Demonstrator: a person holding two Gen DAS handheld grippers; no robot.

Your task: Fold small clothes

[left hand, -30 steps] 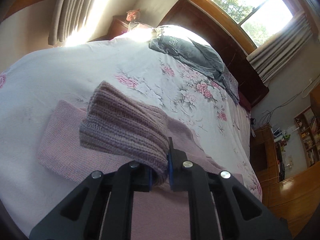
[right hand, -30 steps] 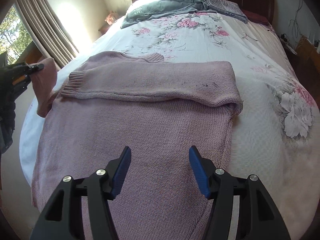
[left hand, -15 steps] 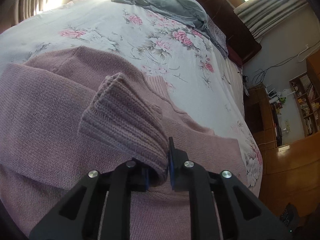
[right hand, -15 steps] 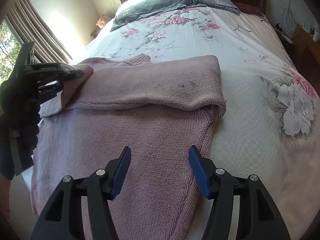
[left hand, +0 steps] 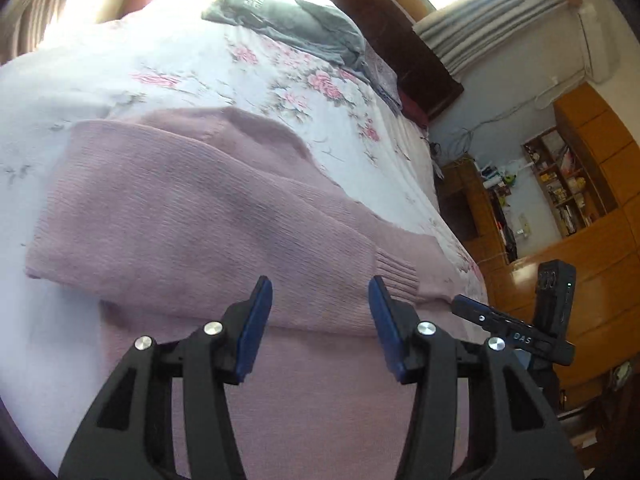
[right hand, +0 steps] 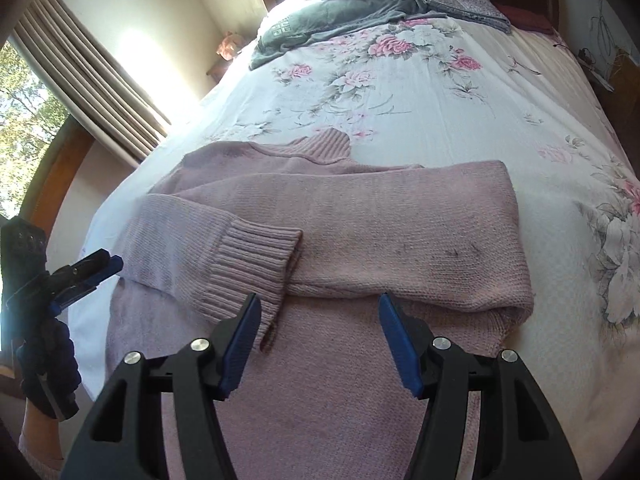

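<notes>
While the bed [right hand: 460,92] fills most of both views under its flowered sheet, we have the pink sweater [right hand: 320,392] spread flat across its near end, collar pointing toward the headboard. Up by the pillows lies a grey garment [right hand: 340,4], well apart from our work and untouched.

Both sleeves are already folded in across the chest. One sleeve [right hand: 400,232] runs straight over from the right shoulder, and the other sleeve [left hand: 192,216] crosses from the left side, its ribbed cuff [right hand: 252,260] resting on top of the first. So we judge the sleeve stage done; what is left, as far as we can see, is bringing the lower body up over the sleeves, perhaps once more after that, and then setting it aside.

Our left gripper [left hand: 320,328] hangs just above the sweater near that cuff, fingers spread apart and holding nothing. Our right gripper [right hand: 318,344] hovers over the middle of the body, just below the crossed sleeves, fingers likewise apart and empty. Neither has hold of the hem, which lies out of view below the cameras.
</notes>
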